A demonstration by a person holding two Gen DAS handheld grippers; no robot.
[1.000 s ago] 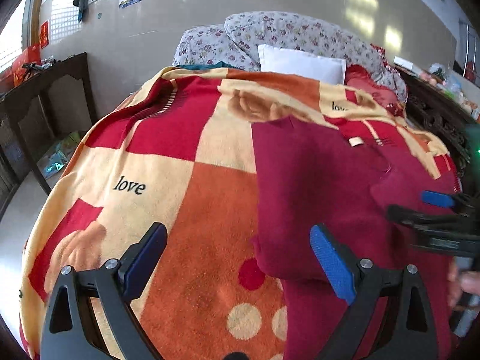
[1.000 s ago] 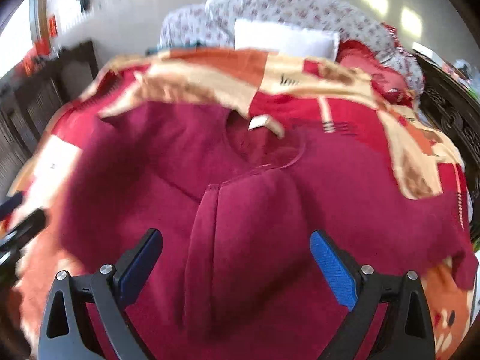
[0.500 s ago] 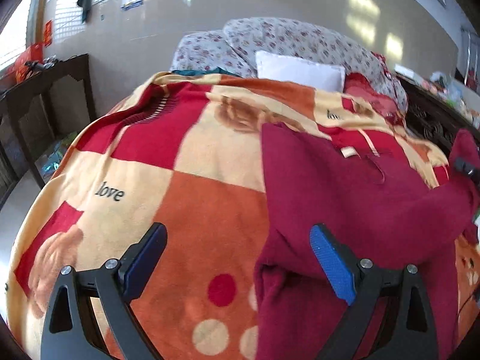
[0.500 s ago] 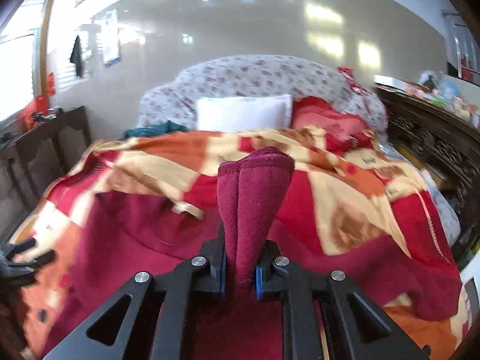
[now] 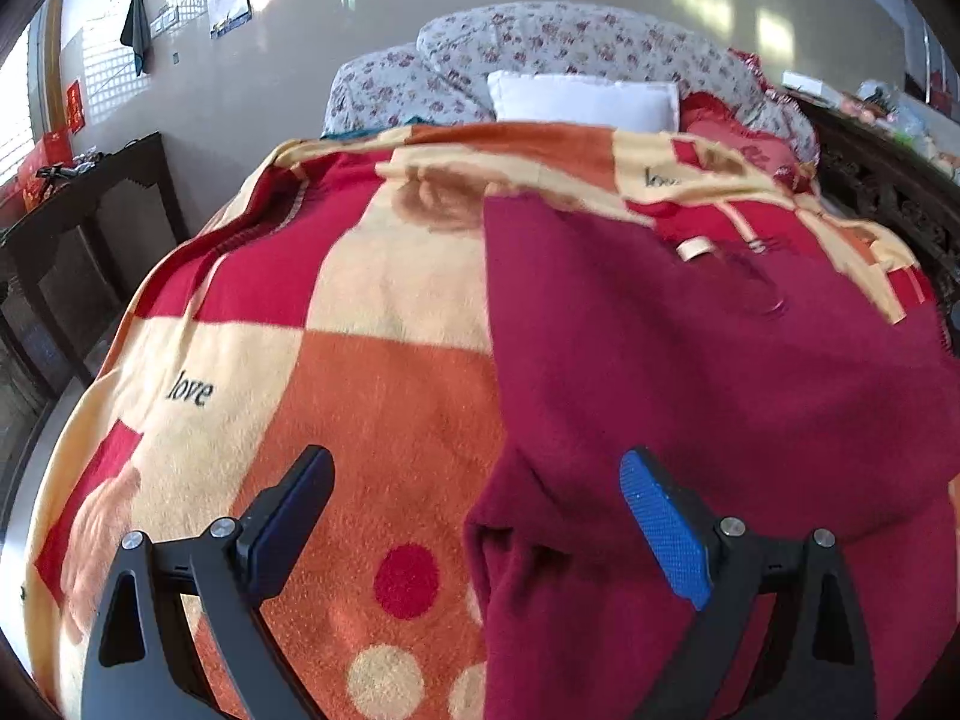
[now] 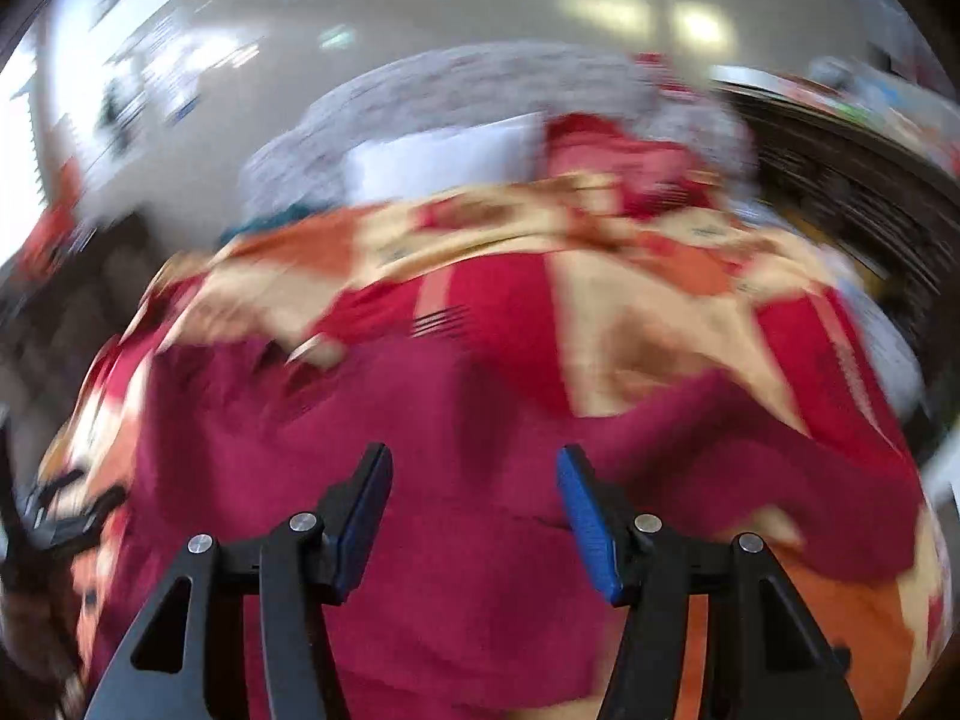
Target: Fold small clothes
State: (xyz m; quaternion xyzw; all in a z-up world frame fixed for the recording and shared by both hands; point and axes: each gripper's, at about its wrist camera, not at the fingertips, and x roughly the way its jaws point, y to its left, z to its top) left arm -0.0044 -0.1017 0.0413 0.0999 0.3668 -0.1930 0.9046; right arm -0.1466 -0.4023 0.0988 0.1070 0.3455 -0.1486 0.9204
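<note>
Two tongs hang above the bed, both spread with nothing pinched. The left tongs (image 5: pixel 474 519) stand wide over the left edge of the sweater (image 5: pixel 690 372), one pad above the blanket (image 5: pixel 384 396) and the blue pad above the maroon cloth; neither touches. The right tongs (image 6: pixel 474 516) have just been opening, and their pads now stand apart over the sweater (image 6: pixel 420 540) with no cloth between them; this view is blurred. The sweater lies flat on the blanket, on the right half of the bed as the left view shows it, its neck label (image 5: pixel 693 249) toward the head of the bed and its left side folded in to a straight edge. At the head sit a white pillow (image 5: pixel 582 99) and a floral quilt (image 5: pixel 540 42). A dark cabinet (image 5: pixel 78 222) stands off the bed's left side.
</note>
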